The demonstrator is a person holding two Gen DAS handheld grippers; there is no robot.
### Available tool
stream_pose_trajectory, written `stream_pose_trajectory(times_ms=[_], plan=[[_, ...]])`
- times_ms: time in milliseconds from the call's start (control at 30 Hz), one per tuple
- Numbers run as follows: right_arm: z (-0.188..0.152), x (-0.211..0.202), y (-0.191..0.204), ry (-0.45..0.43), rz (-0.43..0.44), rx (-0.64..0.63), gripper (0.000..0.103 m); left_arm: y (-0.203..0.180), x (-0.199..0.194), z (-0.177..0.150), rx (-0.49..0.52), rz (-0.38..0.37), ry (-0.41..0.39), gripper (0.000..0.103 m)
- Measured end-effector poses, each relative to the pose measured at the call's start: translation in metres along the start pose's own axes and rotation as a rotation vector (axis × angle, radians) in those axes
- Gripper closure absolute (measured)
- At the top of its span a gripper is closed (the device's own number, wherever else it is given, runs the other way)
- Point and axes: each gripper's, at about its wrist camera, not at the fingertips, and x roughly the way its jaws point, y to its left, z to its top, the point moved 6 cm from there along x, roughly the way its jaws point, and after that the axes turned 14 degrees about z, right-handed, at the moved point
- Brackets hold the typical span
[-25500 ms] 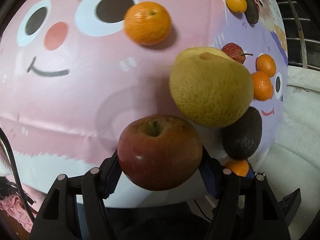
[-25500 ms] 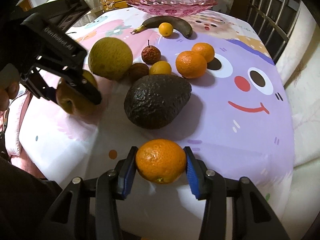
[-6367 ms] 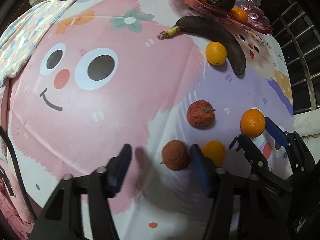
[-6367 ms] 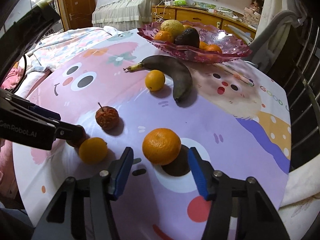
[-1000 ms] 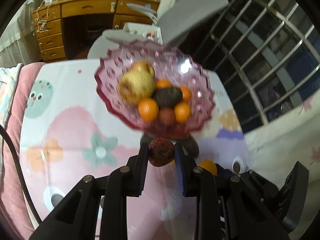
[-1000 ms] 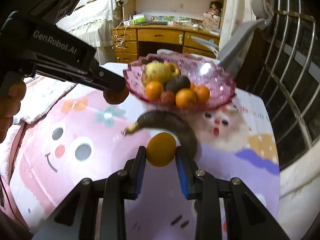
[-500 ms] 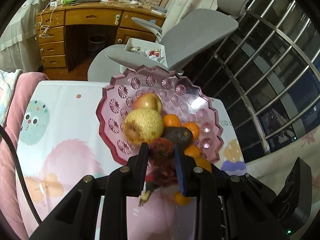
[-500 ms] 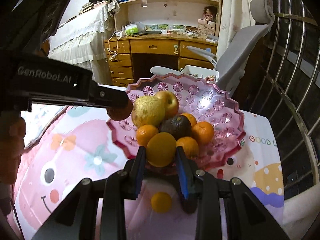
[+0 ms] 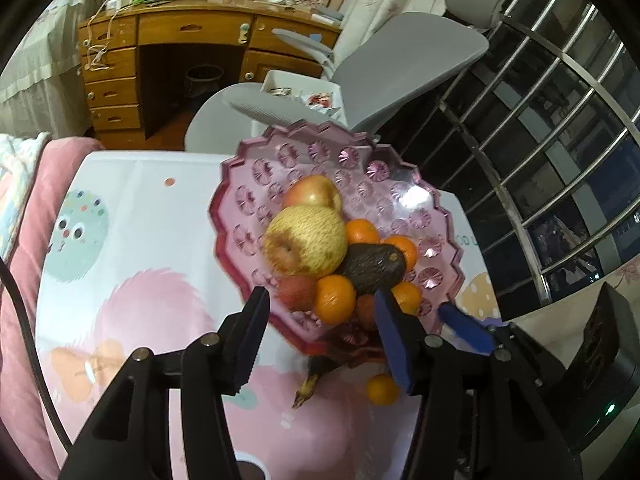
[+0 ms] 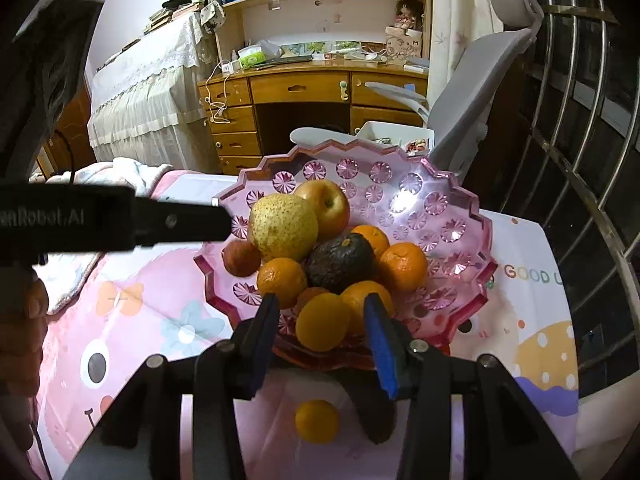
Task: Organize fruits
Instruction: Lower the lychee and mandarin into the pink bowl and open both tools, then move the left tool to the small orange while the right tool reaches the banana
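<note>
A pink glass fruit bowl [image 9: 256,184] [image 10: 456,240] holds a yellow pear [image 9: 308,240], an apple [image 10: 326,206], an avocado [image 10: 340,262], several oranges and small fruits. My left gripper [image 9: 322,326] is open above the bowl's near rim; the reddish lychee [image 9: 296,292] lies in the bowl just beyond it. My right gripper [image 10: 320,330] is open, with a small yellow-orange fruit [image 10: 322,328] between its spread jaws at the bowl's front edge. Another small orange [image 10: 316,420] and a dark banana [image 9: 316,376] lie on the cloth below the bowl.
The table has a pink cartoon-face cloth [image 10: 132,320]. A grey office chair [image 9: 400,64] and a wooden desk [image 10: 304,96] stand behind the table. Metal window bars [image 10: 580,140] are at the right. The left gripper's arm [image 10: 120,222] crosses the right wrist view.
Both grippers have opened. The lychee left the left jaws and now lies in the bowl; the yellow-orange fruit has been released at the bowl's front.
</note>
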Motion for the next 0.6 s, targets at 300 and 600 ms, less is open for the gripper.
stream_pose_trajectory(times_ms=[300,600], plan=[[-0.017,-0.020,-0.010,0.003,-0.003,0.047,0.049,0.015,0.004,-0.028,-0.008,0.043,0.061,0.047],[-0.053,-0.027,-0.020,0.051,0.001,0.072,0.048,0.010,0.021,-0.060,0.081,0.045,0.109,0.047]])
